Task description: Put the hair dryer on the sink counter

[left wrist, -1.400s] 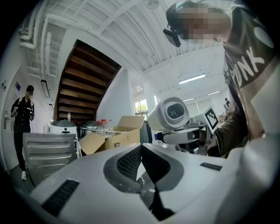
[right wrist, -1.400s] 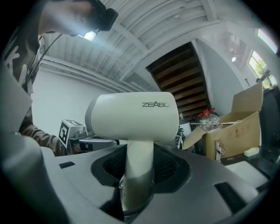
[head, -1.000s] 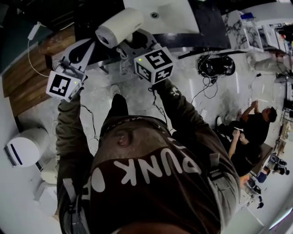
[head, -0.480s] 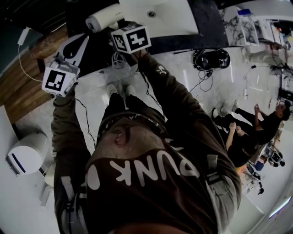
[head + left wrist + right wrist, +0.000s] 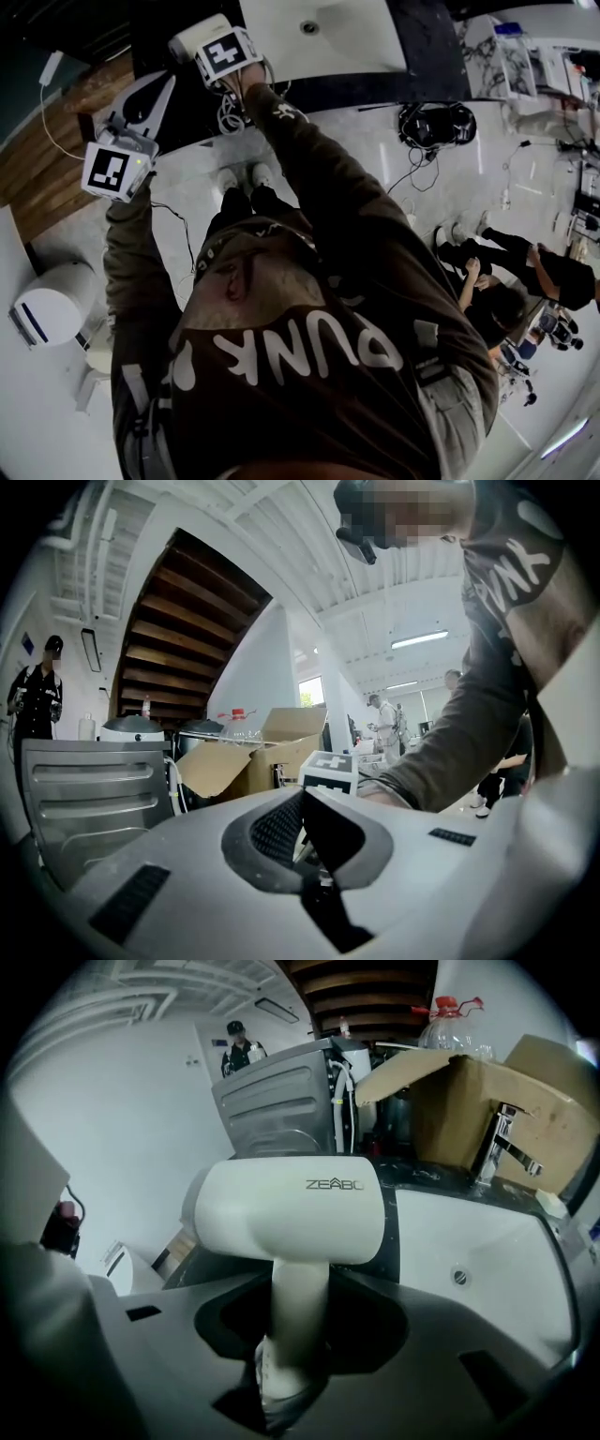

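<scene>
A white hair dryer (image 5: 291,1208) stands with its handle between the jaws of my right gripper (image 5: 298,1321), which is shut on it. In the head view the hair dryer (image 5: 190,39) and right gripper (image 5: 208,49) are at the top left, over the dark sink counter (image 5: 431,47), just left of the white basin (image 5: 328,33). Its cord (image 5: 230,108) hangs below the hand. My left gripper (image 5: 155,89) is held lower left, off the counter; its jaws (image 5: 302,803) meet at the tips with nothing between them.
A faucet (image 5: 503,1147) and an open cardboard box (image 5: 487,1101) stand behind the basin (image 5: 487,1251). A metal appliance (image 5: 281,1101) is at the counter's far left. Wooden steps (image 5: 56,159), a white round unit (image 5: 52,305), floor cables and seated people (image 5: 525,281) lie around.
My right gripper has carried the hair dryer forward and to the left, from in front of my chest to over the counter beside the basin. The left gripper has hardly moved.
</scene>
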The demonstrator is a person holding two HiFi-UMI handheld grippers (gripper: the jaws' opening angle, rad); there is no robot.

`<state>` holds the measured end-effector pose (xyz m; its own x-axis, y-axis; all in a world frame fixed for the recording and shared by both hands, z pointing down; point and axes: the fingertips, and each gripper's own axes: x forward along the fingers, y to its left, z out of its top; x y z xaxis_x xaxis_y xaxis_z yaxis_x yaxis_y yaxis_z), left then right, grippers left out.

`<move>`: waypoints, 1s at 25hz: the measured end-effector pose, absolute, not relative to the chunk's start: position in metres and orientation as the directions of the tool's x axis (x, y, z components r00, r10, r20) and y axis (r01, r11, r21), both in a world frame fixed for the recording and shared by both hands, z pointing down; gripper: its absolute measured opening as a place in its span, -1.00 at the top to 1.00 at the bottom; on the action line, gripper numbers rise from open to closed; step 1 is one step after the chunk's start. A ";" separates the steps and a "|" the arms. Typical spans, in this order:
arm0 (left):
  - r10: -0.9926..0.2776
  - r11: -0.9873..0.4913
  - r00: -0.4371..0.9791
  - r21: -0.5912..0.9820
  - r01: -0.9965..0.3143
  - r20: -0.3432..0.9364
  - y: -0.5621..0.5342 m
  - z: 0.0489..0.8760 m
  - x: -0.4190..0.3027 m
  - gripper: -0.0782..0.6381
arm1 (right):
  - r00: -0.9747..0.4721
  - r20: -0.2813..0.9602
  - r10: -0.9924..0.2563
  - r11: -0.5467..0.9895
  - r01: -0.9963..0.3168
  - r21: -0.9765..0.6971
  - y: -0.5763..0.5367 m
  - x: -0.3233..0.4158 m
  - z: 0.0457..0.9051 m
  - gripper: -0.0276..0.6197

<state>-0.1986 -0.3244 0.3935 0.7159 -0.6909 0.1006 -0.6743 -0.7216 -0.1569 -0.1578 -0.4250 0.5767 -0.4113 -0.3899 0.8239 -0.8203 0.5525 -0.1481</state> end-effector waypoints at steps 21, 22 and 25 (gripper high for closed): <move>-0.704 -0.710 0.701 -0.150 -0.688 0.117 -0.325 0.396 -0.180 0.80 | -0.388 0.884 -0.262 0.494 -0.840 -0.222 -0.438 -0.168 0.624 0.40; -0.705 -0.708 0.699 -0.148 -0.690 0.117 -0.326 0.395 -0.181 0.80 | -0.381 0.886 -0.265 0.492 -0.843 -0.216 -0.438 -0.166 0.622 0.40; -0.706 -0.707 0.698 -0.149 -0.691 0.116 -0.326 0.394 -0.180 0.80 | -0.376 0.887 -0.270 0.486 -0.848 -0.211 -0.438 -0.165 0.619 0.39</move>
<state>-0.1805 -0.3264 0.3942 0.6982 -0.7065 0.1158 -0.6910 -0.7073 -0.1491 -0.1649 -0.4381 0.6189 -0.3757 -0.2698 0.8866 -0.8480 0.4860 -0.2114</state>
